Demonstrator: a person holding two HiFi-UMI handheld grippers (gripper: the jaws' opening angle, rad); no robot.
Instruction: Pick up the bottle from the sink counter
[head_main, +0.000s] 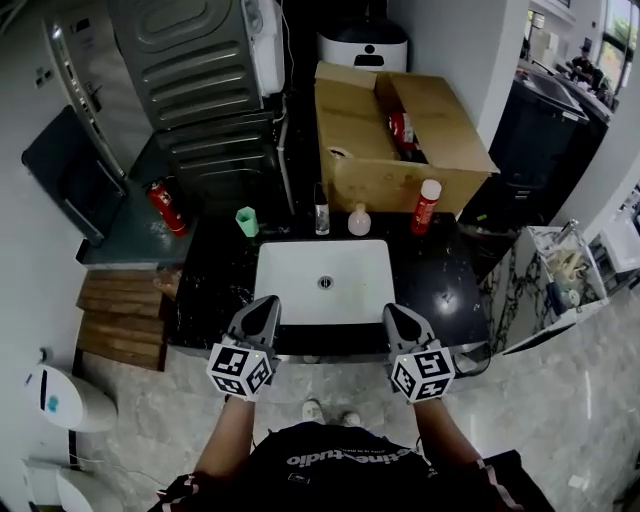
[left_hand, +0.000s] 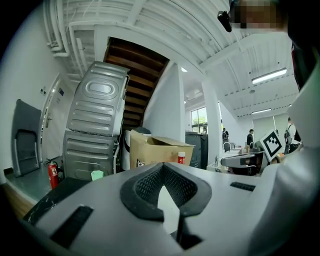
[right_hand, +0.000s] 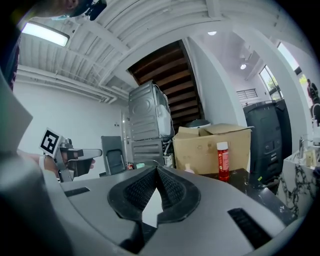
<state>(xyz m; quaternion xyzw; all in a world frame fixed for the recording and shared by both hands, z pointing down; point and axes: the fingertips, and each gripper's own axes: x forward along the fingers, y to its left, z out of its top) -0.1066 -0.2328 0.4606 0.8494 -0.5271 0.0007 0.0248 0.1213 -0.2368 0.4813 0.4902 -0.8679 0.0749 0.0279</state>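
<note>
plainly, left claw (head_main: 266, 302) and right claw (head_main: 397, 310) are closed, empty.

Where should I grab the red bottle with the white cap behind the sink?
Around the middle of its straight round body, coming in level from the front. The red bottle stands upright, clear on both sides, with the cardboard box close behind it.

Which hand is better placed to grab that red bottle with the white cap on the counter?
Right, probably. The red bottle stands on the counter right of the sink, ahead of the right tongs; the left tongs would have to reach across. Both are shut.
</note>
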